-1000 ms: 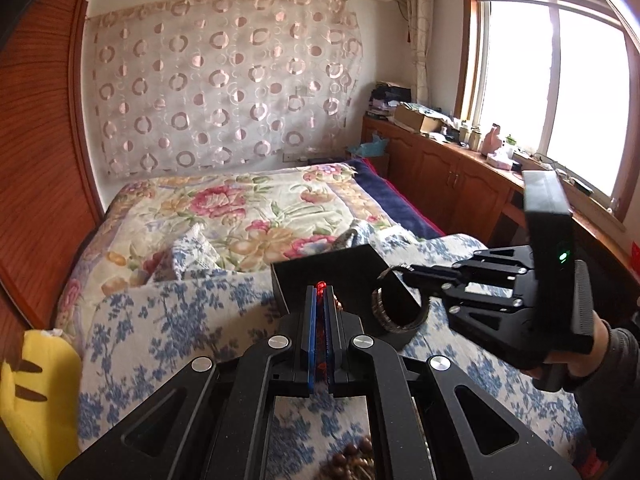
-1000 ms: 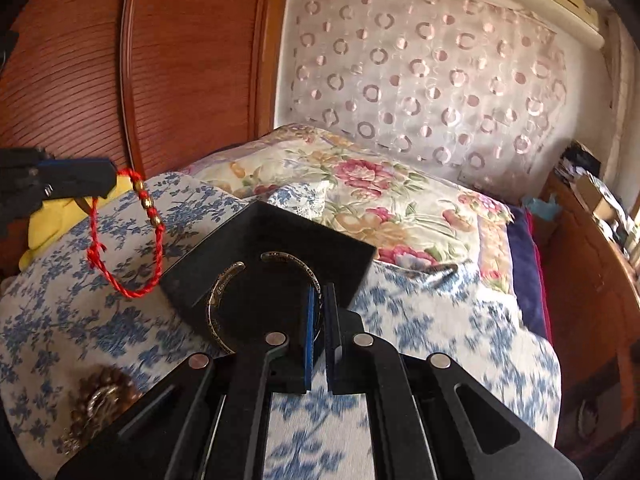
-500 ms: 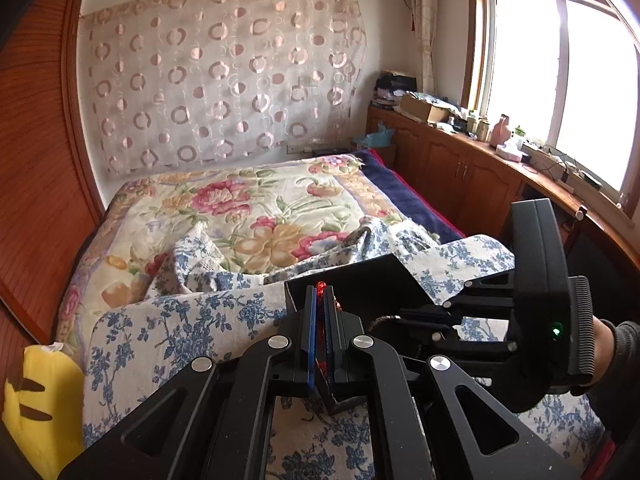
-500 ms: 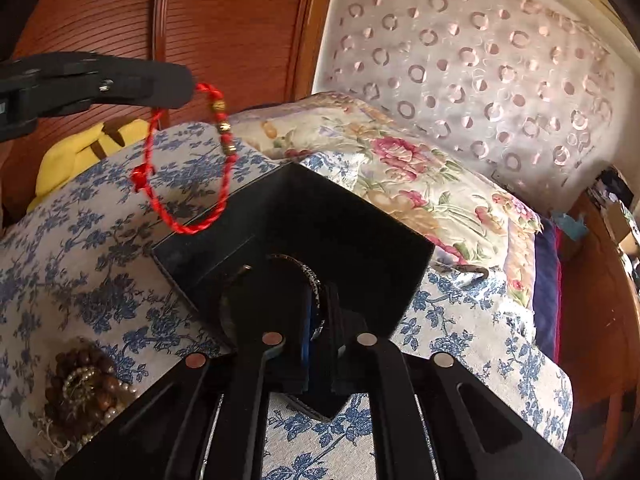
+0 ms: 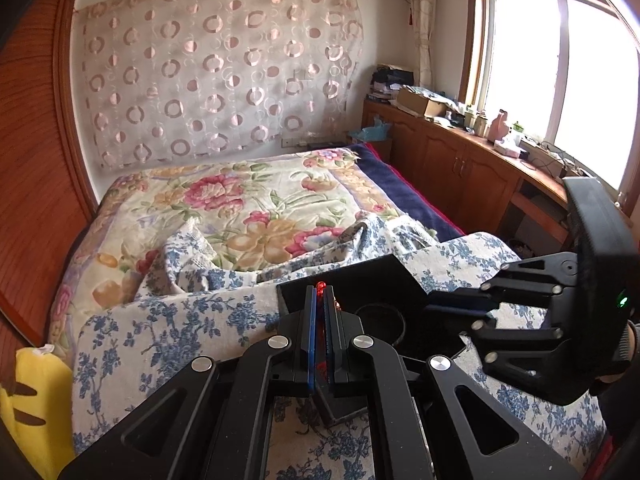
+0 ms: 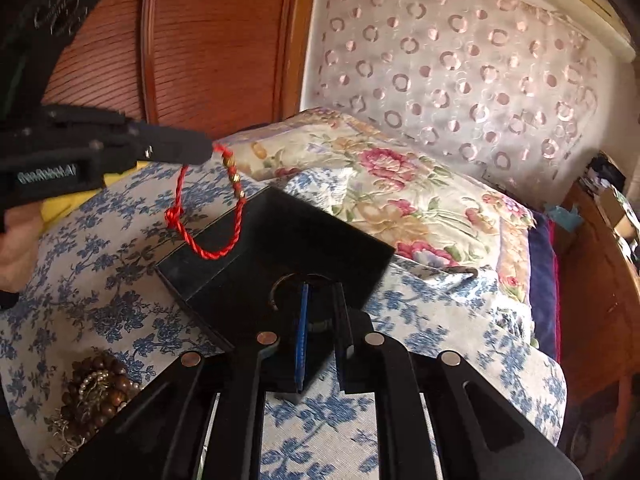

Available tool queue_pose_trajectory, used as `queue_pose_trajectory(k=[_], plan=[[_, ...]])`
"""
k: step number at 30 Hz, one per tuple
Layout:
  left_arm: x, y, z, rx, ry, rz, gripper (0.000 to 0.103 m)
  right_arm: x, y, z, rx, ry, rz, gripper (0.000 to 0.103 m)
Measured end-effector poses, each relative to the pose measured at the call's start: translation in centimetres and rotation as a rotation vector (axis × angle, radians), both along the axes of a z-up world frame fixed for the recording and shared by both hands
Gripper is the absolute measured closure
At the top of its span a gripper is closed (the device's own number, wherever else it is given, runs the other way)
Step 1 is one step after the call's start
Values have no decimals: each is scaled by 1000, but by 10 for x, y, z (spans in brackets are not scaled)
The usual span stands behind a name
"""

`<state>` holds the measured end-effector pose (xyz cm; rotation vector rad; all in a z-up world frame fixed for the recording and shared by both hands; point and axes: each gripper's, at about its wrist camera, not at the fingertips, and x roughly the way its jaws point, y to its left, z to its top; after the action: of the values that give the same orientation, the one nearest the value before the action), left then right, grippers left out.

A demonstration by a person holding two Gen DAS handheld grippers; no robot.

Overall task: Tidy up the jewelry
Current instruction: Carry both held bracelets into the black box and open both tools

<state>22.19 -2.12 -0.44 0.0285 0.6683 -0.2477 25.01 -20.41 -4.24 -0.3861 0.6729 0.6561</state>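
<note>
1. The left gripper (image 6: 206,151) is clenched tight on a red cord bracelet (image 6: 208,216), and the loop with its gold beads dangles over the near-left edge of the black tray (image 6: 280,236).
2. From the left wrist view, only a sliver of red cord (image 5: 320,289) peeks out between the blue-lined fingers (image 5: 310,320).
3. The right gripper (image 6: 320,300) has its fingers parted, released, reaching into the tray right over a metal bangle (image 6: 280,285) lying on the tray floor; its own fingers hide most of the ring.
4. In the left view the bangle (image 5: 380,322) shows as a dark ring, with the right gripper (image 5: 436,306) just beside it.
5. The tray sits on a blue-flowered cloth (image 6: 100,280) spread over the bed.
6. A heap of brown beads and pearls (image 6: 96,388) lies on the cloth, near-left of the tray.
7. A yellow cushion (image 5: 32,408) sits at the far left edge.
</note>
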Motion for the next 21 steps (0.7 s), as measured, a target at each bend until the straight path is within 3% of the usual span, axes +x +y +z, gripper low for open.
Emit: queue_pose_trajectory(k=[14,15,16,17,21], plan=[[8,-22,-16,4,39,-48,100,-5,-36,-3,42,7,-97,89],[8,-23,-17,12,40,-44,92,-7,-37,-4,45,6,-101,89],[7,-24,-17,18,37,-40,76,-8,-39,-4,47,5,-104,89],[5,-24,-17,23,31,-38,70,-11,-41,-4,48,5,-107,89],[-11,-20,-14,16,21,-28,67,-23,-42,-3,56,-1,-116,89]])
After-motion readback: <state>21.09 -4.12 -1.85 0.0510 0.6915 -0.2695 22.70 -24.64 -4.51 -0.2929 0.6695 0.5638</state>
